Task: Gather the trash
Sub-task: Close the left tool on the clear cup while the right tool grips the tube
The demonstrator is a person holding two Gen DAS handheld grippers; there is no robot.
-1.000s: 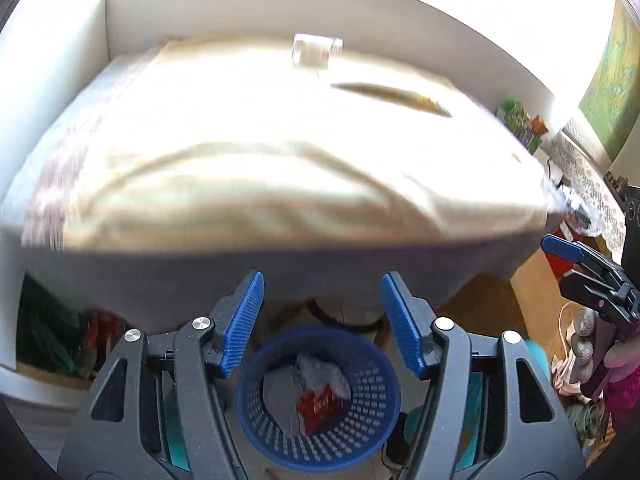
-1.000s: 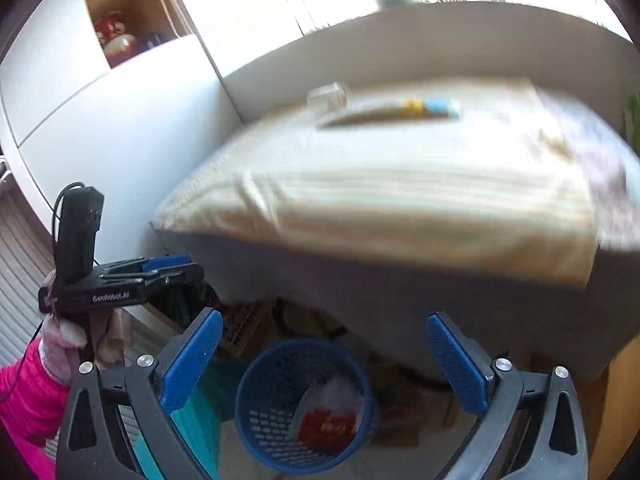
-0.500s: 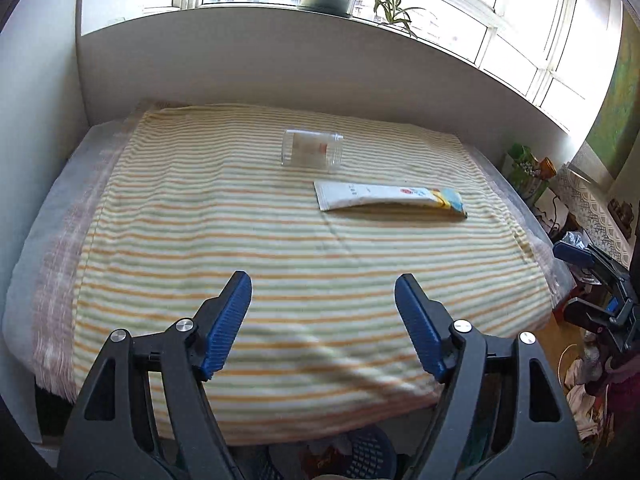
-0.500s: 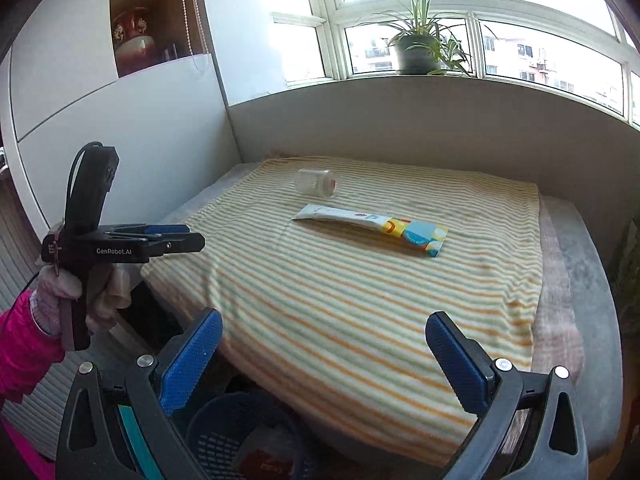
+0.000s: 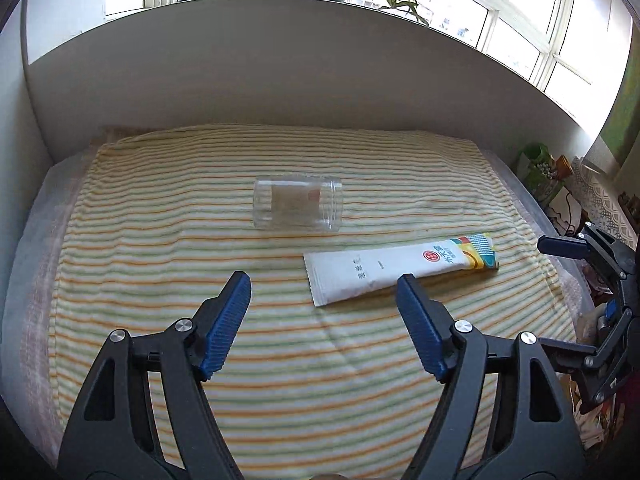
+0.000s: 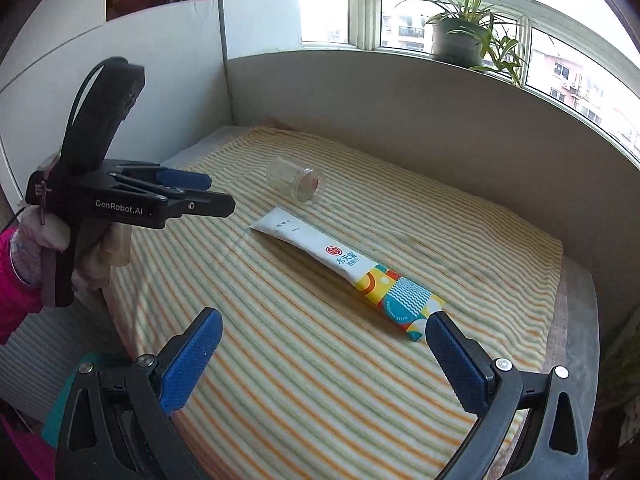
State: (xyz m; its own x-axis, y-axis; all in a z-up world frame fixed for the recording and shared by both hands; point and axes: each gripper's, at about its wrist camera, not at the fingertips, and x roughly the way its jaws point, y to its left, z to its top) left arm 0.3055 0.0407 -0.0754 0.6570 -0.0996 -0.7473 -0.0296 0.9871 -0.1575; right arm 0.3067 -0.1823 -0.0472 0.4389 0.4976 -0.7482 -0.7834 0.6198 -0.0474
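Both the left gripper and the right gripper are held spread and empty above the striped blanket. The clear round plastic jar lies on its side there, just beside the long white printed sachet. The jar could be rolled away if it is nudged by one finger; the flat sachet could be pinched together with the cloth.

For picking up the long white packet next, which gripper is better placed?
Probably right. The right gripper is open, one fingertip beside the white packet's colourful end. The left gripper, also open and empty, lines up as well with the clear jar.
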